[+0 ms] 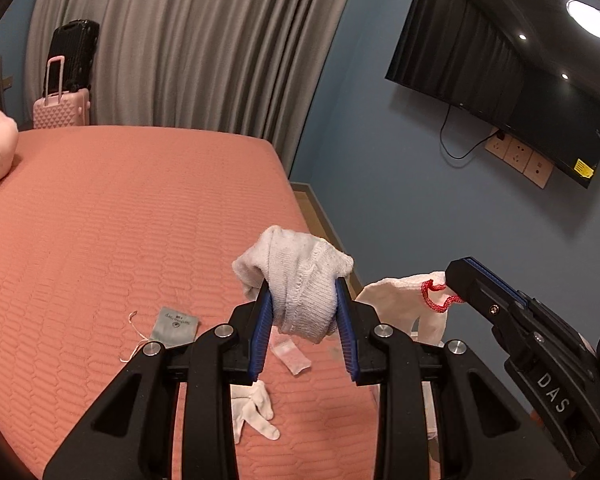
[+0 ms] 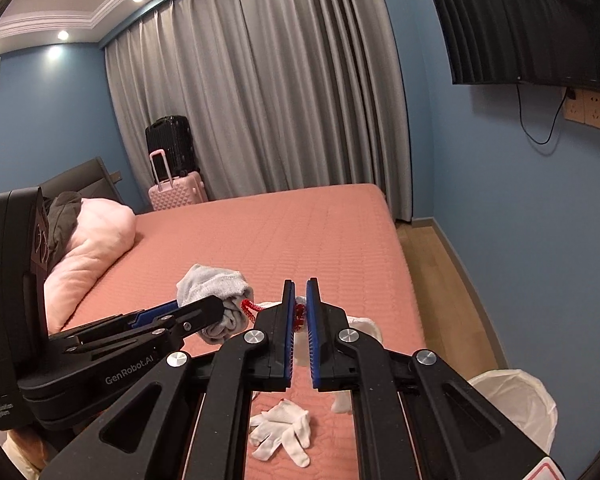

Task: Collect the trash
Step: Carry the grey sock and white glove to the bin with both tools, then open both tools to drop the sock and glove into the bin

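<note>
Left to right across the bed point(image 1: 120, 220), which has a salmon quilted cover. A pale pink pillow point(image 2: 96, 240) lies at the head end, with a dark garment point(image 2: 62, 216) against it. Behind the bed, by the grey curtain point(image 1: 188, 48), a black suitcase point(image 1: 73, 54) stands behind a pink suitcase point(image 1: 62, 108).

On the cover near the foot: a grey paper tag point(image 1: 174, 326) with a thin string point(image 1: 134, 336), then a small clear plastic wrapper point(image 1: 292, 358), then a white glove point(image 2: 282, 432) lying flat, fingers spread.

Left gripper point(image 1: 304, 300): jaws partly closed, blue pads pressing both sides of a bunched grey-white sock point(image 1: 300, 276), lifted clear above the bed.

Right gripper point(image 2: 300, 300): jaws almost together, pinching the red-trimmed cuff of a second white glove point(image 1: 400, 300); the rest of the glove hangs down below the fingers. The two grippers are just beside each other, and the sock and the held glove look near each other; I cannot tell whether they touch.

Far right: a bin with white liner point(image 2: 516, 404) on the wood floor point(image 2: 440, 280) beside the bed. A wall-mounted TV point(image 1: 508, 68) hangs on the blue wall, sockets point(image 1: 516, 156) beneath it.
</note>
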